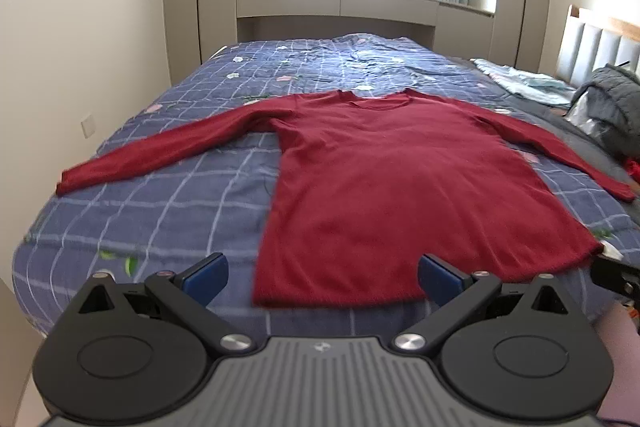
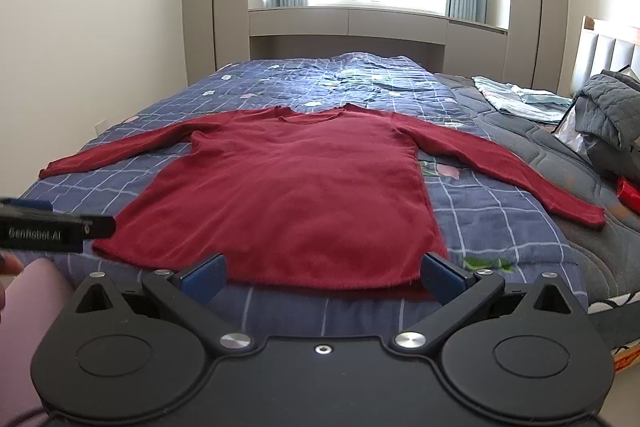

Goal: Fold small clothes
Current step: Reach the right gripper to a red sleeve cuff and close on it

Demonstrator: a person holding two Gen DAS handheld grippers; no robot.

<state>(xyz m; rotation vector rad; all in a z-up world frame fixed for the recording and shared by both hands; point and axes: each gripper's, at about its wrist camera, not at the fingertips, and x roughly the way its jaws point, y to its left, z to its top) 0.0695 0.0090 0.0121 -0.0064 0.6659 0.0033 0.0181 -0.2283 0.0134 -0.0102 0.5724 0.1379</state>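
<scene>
1. A dark red long-sleeved sweater (image 1: pixel 384 179) lies flat, front up, on the bed's blue checked quilt (image 1: pixel 160 211), neckline toward the window and hem (image 2: pixel 320 277) toward the grippers, both sleeves spread out to the sides.
2. The left gripper (image 1: pixel 323 277) hovers over the near left part of the hem, its blue-padded fingers wide apart and empty; no contact with the cloth is evident.
3. The right gripper (image 2: pixel 323 277) hovers over the hem's right part, its fingers likewise spread and holding nothing.
4. The sweater looks like a fine, slightly fuzzy knit: probably light, soft and limp, so it should drape and stretch rather than hold a shape, and it may drag on the quilt.
5. Good places to take hold appear to be the left sleeve cuff (image 1: pixel 66 183) or the right sleeve cuff (image 2: pixel 592 217), a shoulder seam, or a hem corner, pinching only the sweater layers and not the quilt beneath.
6. The quilt is stitched in pale grid lines with small floral prints and lies mildly rumpled farther back; a grey padded garment (image 2: pixel 612 119) sits well apart at the right, near the headboard.
</scene>
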